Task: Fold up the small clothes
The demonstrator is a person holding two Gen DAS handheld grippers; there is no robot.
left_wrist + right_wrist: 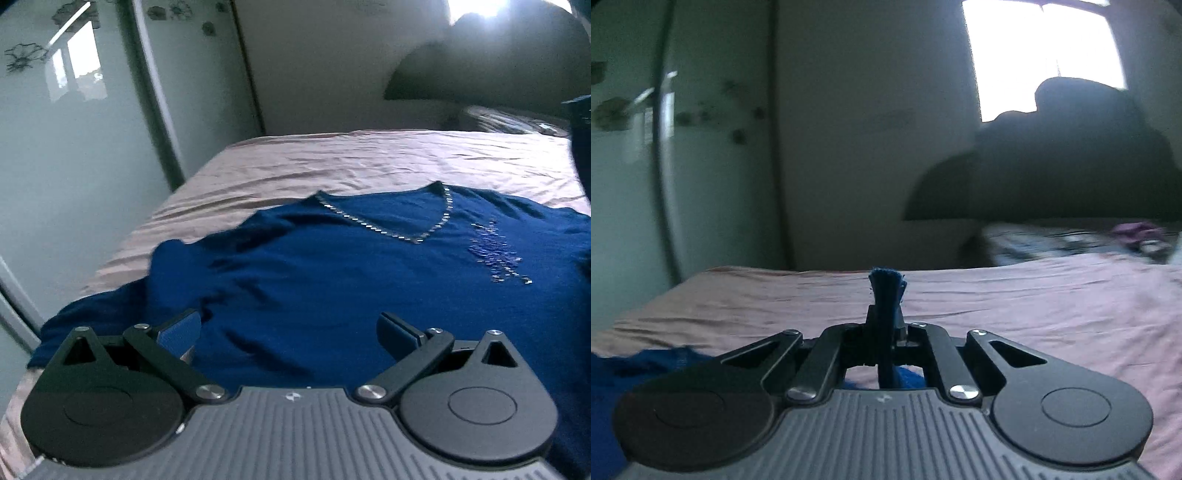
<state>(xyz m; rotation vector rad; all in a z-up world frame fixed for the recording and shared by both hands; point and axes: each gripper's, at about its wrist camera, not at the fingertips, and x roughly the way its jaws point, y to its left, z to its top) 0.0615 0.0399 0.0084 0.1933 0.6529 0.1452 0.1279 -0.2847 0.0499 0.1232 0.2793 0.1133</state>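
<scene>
Dark-blue V-neck knit top w/ silver stud trim (332, 266) lies spread flat on the pink-sheeted bed (332, 155), near its front edge, neckline toward the far edge; left gripper (288, 328) hangs above it, jaws wide apart, nothing betw. them; right gripper (885, 314) clamped tight on a bunched fold of the top's blue fabric, lifted above the sheet.

We've got a deep blue top (314, 266) mid-frame in the left wrist view, with a silver studded trim (373, 225) round its V-neck and a sparkly silver-blue motif (495, 254) at right. Under it is a plain dusty pink sheet (332, 158). Upper left there's a pale green glossy door (74, 129) with dark flower outlines. Both grippers (288, 332) (884, 306) are black with grey ribbed bodies.
</scene>
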